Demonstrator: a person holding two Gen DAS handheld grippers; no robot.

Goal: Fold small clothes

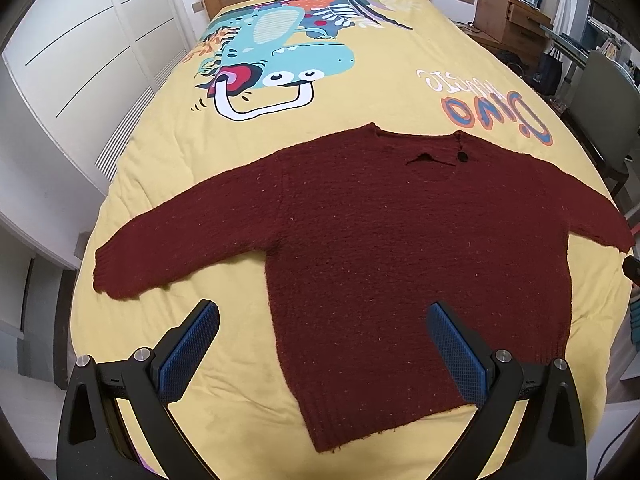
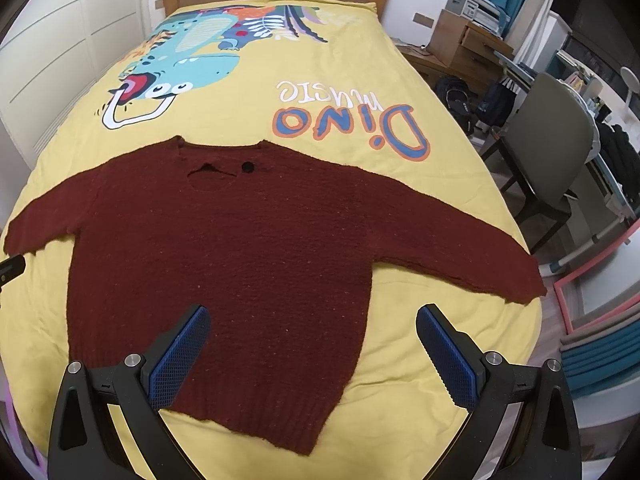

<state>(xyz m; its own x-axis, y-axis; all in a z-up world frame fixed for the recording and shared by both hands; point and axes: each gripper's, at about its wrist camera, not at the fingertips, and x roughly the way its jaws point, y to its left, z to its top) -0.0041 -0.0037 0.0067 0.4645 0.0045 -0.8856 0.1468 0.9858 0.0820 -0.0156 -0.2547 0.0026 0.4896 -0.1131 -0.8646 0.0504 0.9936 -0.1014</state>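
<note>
A: Both grippers hover spread and empty, the left gripper (image 1: 323,350) over the hem's left corner, the right gripper (image 2: 313,354) over its right.

B: The dark red knitted sweater (image 1: 376,240) lies flat on the yellow dinosaur-print quilt (image 1: 352,96). I'd pinch each ribbed cuff first, folding sleeves inward before the hem.

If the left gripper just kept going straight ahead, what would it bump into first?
Most likely the maroon sweater lying flat on the yellow bedspread. The open left gripper points at its lower body near the hem, though depth is uncertain.
</note>
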